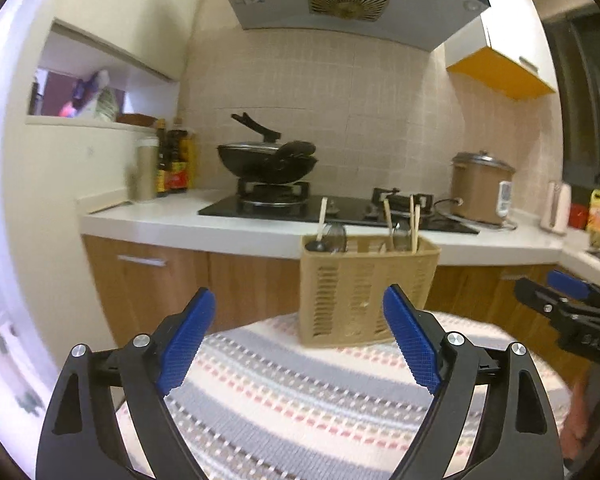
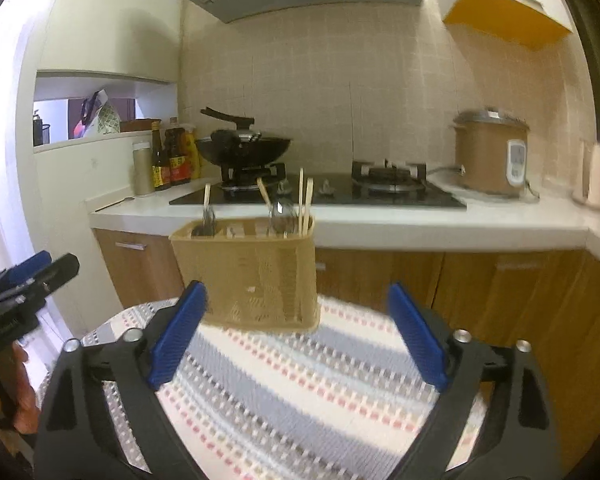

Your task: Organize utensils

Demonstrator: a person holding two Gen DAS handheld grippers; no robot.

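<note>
Holding both grippers above a round table draped in a striped, dotted cloth (image 1: 300,400), you are facing a tan slotted plastic utensil basket (image 1: 364,288) that is standing upright at the far edge of that cloth. Your left gripper (image 1: 300,344) is spreading its blue-padded jaws wide with nothing between them; the basket is sitting beyond the fingertips, ahead and slightly right of the gap, partly behind the right pad. Your right gripper (image 2: 298,332) is likewise gaping wide and gripping nothing; from its camera the basket is standing past the tips, ahead and left of centre, close behind the left pad. Inside the basket, pale wooden chopsticks (image 2: 305,204) and wooden-handled metal utensils (image 1: 394,228) are sticking up out of its compartments. Behind it, a white kitchen counter (image 2: 380,220) is carrying a black gas hob, a black lidded wok (image 1: 266,160) and a brown rice cooker (image 2: 490,152).
</note>
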